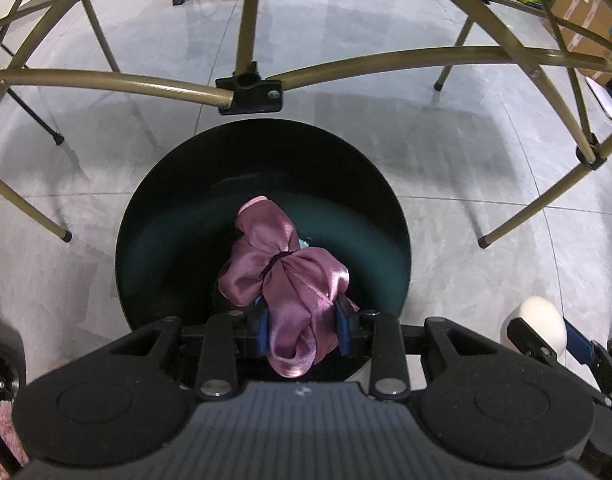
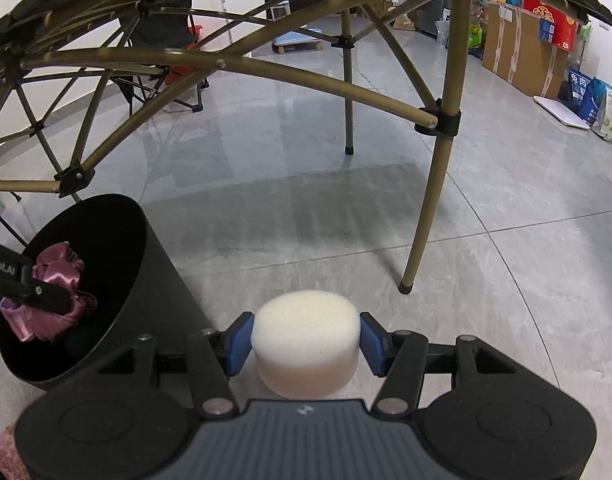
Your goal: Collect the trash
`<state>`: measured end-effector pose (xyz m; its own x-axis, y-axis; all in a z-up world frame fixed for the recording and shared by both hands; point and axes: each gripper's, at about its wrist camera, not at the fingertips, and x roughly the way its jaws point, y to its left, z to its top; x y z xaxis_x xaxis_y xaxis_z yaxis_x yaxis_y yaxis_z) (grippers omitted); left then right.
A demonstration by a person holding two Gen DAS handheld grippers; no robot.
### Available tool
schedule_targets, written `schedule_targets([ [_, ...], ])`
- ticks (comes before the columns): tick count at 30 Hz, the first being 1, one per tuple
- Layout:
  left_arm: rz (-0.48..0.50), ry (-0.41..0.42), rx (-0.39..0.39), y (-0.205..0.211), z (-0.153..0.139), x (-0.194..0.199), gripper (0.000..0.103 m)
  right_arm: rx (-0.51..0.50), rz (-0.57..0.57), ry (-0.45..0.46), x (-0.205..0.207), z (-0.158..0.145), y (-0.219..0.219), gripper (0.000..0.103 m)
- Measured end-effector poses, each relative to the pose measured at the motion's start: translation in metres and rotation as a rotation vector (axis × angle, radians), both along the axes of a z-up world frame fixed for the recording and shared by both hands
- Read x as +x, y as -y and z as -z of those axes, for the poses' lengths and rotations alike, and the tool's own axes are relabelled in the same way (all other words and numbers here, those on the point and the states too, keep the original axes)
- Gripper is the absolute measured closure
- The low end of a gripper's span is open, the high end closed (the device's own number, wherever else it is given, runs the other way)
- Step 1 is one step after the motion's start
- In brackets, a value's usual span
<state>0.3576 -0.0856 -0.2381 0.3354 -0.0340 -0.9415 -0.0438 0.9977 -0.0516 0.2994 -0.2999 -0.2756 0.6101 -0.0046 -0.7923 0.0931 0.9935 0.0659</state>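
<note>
Two grippers work beneath a folding table's brass-coloured frame (image 2: pixel 290 70). Left gripper (image 1: pixel 304 330), jaws pinched on a pink satin scrunchie (image 1: pixel 284 268), holds it over the black round bin's (image 1: pixel 389 216) mouth, well inside the rim, its long axis running near to far. Right gripper (image 2: pixel 306 342), jaws wide, squeezes a white foam puck (image 2: pixel 306 340) lying flat just right of the bin, above open grey floor tiles (image 2: pixel 485 280).

one bin (image 1: pixel 385 200), one pink cloth (image 1: pixel 290 276), one sponge (image 2: pixel 306 344)
</note>
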Motion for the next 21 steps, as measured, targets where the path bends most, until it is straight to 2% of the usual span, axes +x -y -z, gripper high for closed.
schedule_targets([
  [6, -0.013, 0.000, -0.001, -0.0033, -0.0006, 0.0004, 0.071, 0.000, -0.005, -0.011, 0.0026, 0.0028, -0.0006, 0.048],
  [9, -0.017, -0.004, -0.002, -0.0031, -0.0011, 0.0000, 0.068, 0.000, -0.013, -0.012, 0.0029, 0.0027, -0.0022, 0.048],
  [12, -0.021, -0.002, -0.003, -0.0033, -0.0025, -0.0002, 0.055, -0.001, -0.013, -0.009, 0.0020, 0.0021, -0.0024, 0.048],
  [13, -0.021, 0.001, -0.008, -0.0034, -0.0036, -0.0005, 0.042, -0.001, -0.012, -0.009, 0.0019, 0.0021, -0.0022, 0.048],
  [14, -0.026, 0.001, -0.009, -0.0039, -0.0042, -0.0009, 0.022, 0.000, -0.011, -0.009, 0.0020, 0.0021, -0.0022, 0.048],
  [16, -0.046, -0.006, 0.001, -0.0052, -0.0053, -0.0013, 0.001, -0.002, -0.008, -0.008, 0.0015, 0.0019, -0.0014, 0.048],
  [21, -0.053, -0.018, -0.006, -0.0077, -0.0052, -0.0006, 0.000, -0.004, -0.004, -0.011, 0.0020, 0.0023, -0.0016, 0.048],
])
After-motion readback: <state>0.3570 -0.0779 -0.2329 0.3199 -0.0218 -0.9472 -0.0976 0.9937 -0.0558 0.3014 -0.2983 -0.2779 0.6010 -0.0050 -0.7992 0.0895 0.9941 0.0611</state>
